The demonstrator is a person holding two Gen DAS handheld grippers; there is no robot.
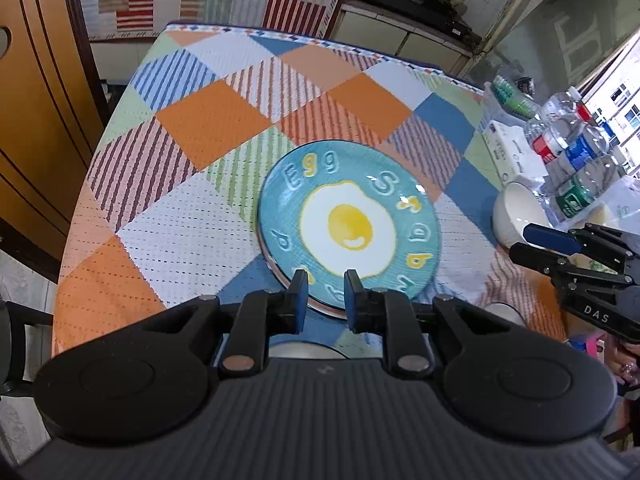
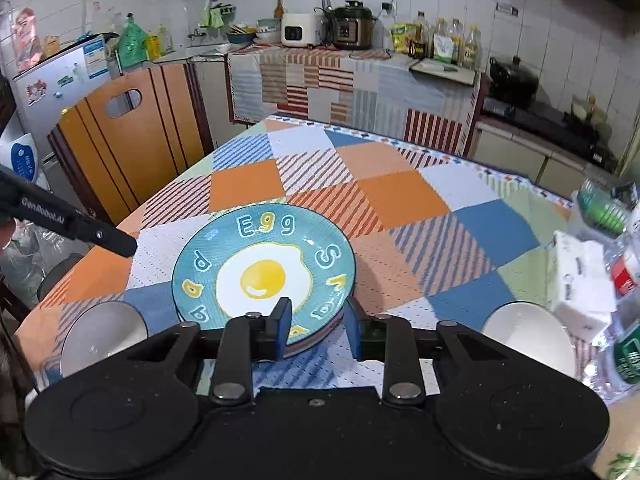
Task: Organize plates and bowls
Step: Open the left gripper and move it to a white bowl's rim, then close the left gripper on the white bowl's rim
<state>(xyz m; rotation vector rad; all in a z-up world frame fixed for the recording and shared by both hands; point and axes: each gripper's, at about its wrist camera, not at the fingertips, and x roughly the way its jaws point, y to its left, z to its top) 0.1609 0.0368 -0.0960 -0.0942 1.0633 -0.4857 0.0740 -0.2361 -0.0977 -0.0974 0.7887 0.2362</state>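
Observation:
A teal plate with a fried-egg picture tops a small stack of plates on the patchwork tablecloth; it also shows in the right wrist view. My left gripper is open and empty, fingertips just above the plate's near rim. My right gripper is open and empty at the stack's near right edge; it also shows in the left wrist view, near a white bowl. That bowl sits at the table's right. A second white bowl sits at the near left.
Water bottles and a white tissue pack crowd the table's right side. A wooden folding chair stands at the left. A kitchen counter with appliances runs behind the table.

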